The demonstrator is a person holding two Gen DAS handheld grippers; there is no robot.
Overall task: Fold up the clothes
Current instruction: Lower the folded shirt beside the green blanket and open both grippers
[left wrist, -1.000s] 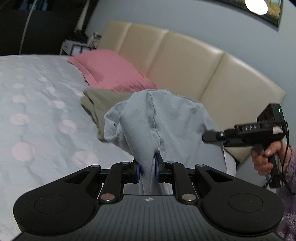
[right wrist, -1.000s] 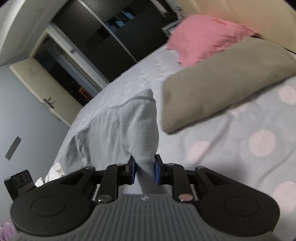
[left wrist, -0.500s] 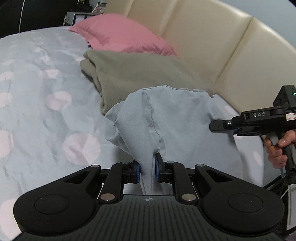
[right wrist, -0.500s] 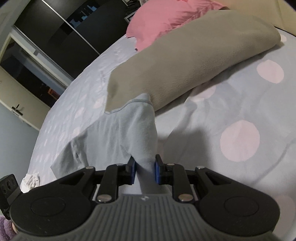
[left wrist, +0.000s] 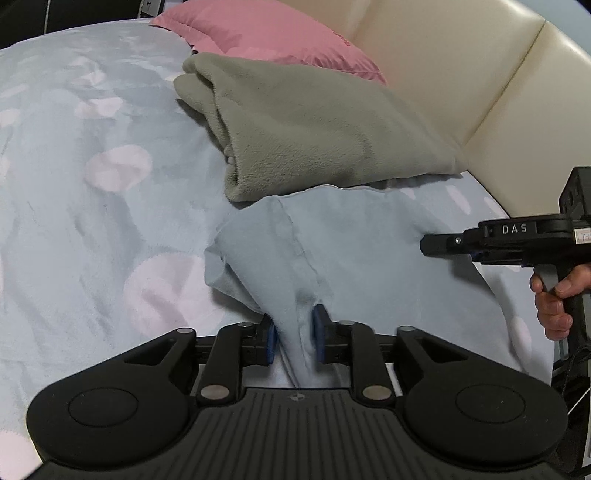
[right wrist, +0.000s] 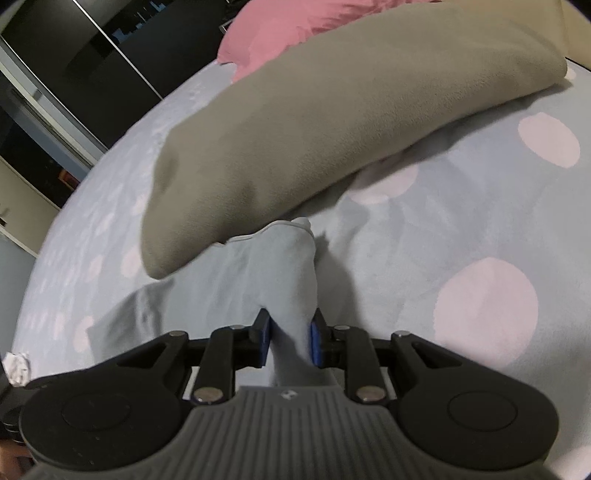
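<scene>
Light blue garment (left wrist: 354,258) is lying mid-frame in the left wrist view, spread over the spotted bedspread (left wrist: 92,221), its far edge touching the folded olive blanket (left wrist: 314,129). Likely being laid flat so a fold can start from a smooth sheet.

In the left wrist view a bunched ridge of the garment is running down into the left gripper (left wrist: 294,338) at bottom centre. Its jaws have just been opening, with the cloth between them. A gap is showing beside the blue pads (left wrist: 271,341), so the pinch is loosening, not clenched; reads as letting go.

In the right wrist view the right gripper (right wrist: 289,341) sits at bottom centre with another bunched corner of the garment (right wrist: 291,280) between its pads. Its jaws have just been opening a little too, and the cloth is still filling the gap and touching both pads, so it is still grasping the garment, lightly.

The two corners are being held apart, one per claw, probably to keep the cloth stretched as it goes down. Both grippers are pointing downward at the bed.

At right edge of the left wrist view the right gripper is showing side-on, with a person's hand (left wrist: 554,299) wrapping its handle.

Pink pillow (left wrist: 266,33) is sitting at top centre behind the blanket, against the cream headboard (left wrist: 461,74). Dark wardrobe doors (right wrist: 74,55) are filling the upper left of the right wrist view. Small white crumpled thing (right wrist: 16,367) at left edge, cannot tell what.
</scene>
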